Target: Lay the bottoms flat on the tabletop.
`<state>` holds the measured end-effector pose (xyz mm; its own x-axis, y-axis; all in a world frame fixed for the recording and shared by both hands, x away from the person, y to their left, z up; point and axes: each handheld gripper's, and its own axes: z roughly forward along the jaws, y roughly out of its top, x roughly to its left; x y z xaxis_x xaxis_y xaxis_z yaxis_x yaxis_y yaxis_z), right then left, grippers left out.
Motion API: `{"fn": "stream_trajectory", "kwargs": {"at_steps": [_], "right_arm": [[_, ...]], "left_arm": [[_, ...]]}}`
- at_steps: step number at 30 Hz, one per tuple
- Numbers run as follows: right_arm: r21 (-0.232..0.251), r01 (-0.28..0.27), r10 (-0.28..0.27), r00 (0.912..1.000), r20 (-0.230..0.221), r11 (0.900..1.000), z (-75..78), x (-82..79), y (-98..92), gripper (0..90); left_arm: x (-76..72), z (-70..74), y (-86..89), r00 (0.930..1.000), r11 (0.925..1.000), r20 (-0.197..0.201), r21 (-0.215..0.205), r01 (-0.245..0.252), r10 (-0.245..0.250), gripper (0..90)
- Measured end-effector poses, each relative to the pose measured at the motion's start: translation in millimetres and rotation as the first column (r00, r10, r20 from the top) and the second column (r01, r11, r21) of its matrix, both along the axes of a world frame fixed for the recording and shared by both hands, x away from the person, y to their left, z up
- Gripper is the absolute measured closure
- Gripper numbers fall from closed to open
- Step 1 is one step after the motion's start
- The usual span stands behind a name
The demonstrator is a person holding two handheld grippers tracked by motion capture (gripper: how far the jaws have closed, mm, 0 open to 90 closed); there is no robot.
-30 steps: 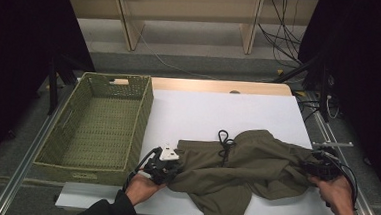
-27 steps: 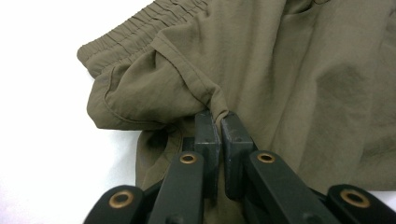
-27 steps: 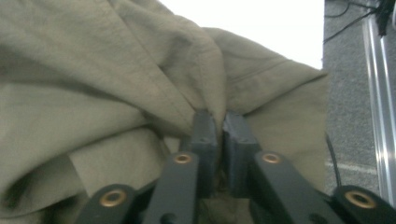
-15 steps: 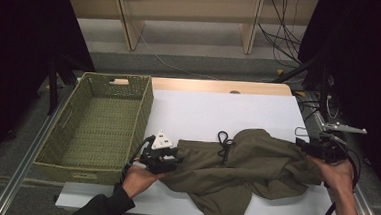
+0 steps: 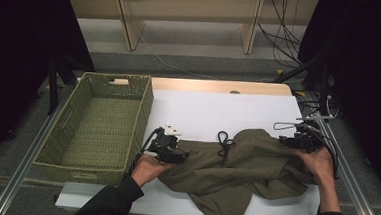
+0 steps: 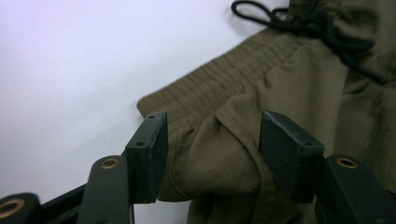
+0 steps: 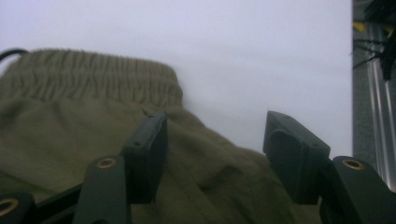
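An olive-green garment [image 5: 245, 166] with an elastic waistband and a black drawstring [image 5: 223, 142] lies crumpled on the white table [image 5: 218, 109]. My left gripper [image 5: 177, 155] is at the garment's left end. Its jaws have just been opening and stand apart, with a loose fold of the garment [image 6: 299, 79] between them near the waistband corner; the pads of my left gripper [image 6: 212, 135] do not press it. My right gripper [image 5: 285, 141] is at the garment's right end. Its jaws have just been opening too, and my right gripper [image 7: 215, 135] stands open over the cloth [image 7: 70, 121].
A green woven basket [image 5: 143, 109] stands to the left of the table, close to my left hand. Bare white tabletop lies beyond the garment. Cables [image 5: 323, 110] hang off the table's right side, and a metal rail [image 7: 373, 116] runs along that edge.
Both grippers were shut on the garment's ends and have let go, jaws now apart. The left hand moved a little away from the person; the right hand moved away and inward to the left.
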<state>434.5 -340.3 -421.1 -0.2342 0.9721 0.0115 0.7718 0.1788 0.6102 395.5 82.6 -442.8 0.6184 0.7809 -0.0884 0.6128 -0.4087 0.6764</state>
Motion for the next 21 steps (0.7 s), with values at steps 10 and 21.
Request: {"fn": "stream_trajectory", "kwargs": {"at_steps": [10, 21], "right_arm": [[0.0, -0.027, 0.027, 0.9954, -0.092, 1.0, -11.7, -4.8, -1.4, 84.2], [0.029, 0.0, 0.002, 0.9978, -0.066, 1.0, -2.8, -54.8, -14.9, 89.6]], "left_arm": [[-4.2, -17.3, -4.8, 0.9961, 0.9965, -0.05, 0.038, 0.074, -0.072, 84.6], [-10.1, -20.8, -5.8, 0.996, 0.995, -0.012, 0.044, 0.089, -0.089, 87.5]]}}
